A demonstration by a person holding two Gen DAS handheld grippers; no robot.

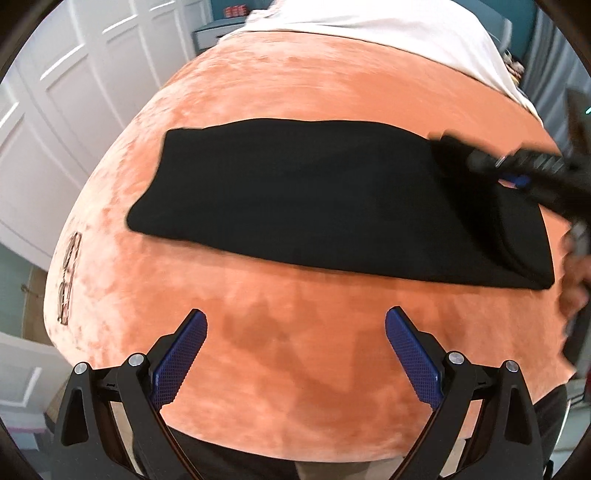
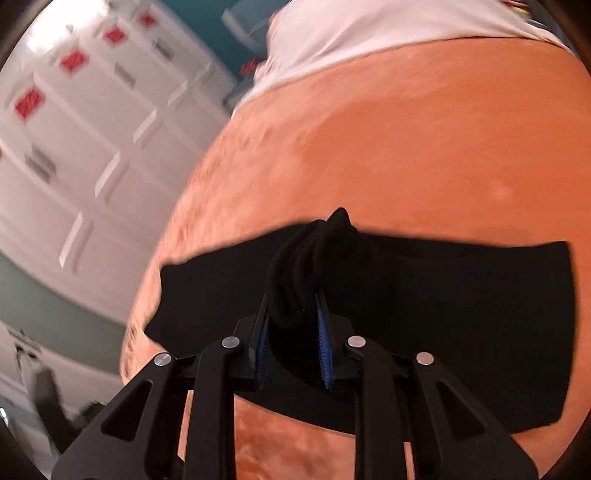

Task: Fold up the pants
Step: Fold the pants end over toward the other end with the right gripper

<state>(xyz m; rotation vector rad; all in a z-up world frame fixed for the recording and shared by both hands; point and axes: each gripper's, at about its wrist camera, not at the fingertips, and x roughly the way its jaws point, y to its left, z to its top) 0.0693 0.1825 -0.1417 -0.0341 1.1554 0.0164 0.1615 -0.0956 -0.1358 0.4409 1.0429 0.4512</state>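
Observation:
The black pants (image 1: pixel 295 199) lie folded in a long flat band across an orange blanket (image 1: pixel 295 350). My left gripper (image 1: pixel 295 325) is open and empty, held above bare blanket on the near side of the pants. My right gripper (image 2: pixel 291 295) is shut on a bunched fold of the pants (image 2: pixel 443 314), lifted a little off the rest of the cloth. The right gripper also shows in the left wrist view (image 1: pixel 461 155), over the right end of the pants, blurred.
A white sheet (image 1: pixel 369 26) covers the far part of the bed. White panelled wardrobe doors (image 1: pixel 55 110) stand to the left. A pair of glasses (image 1: pixel 68 273) lies near the blanket's left edge.

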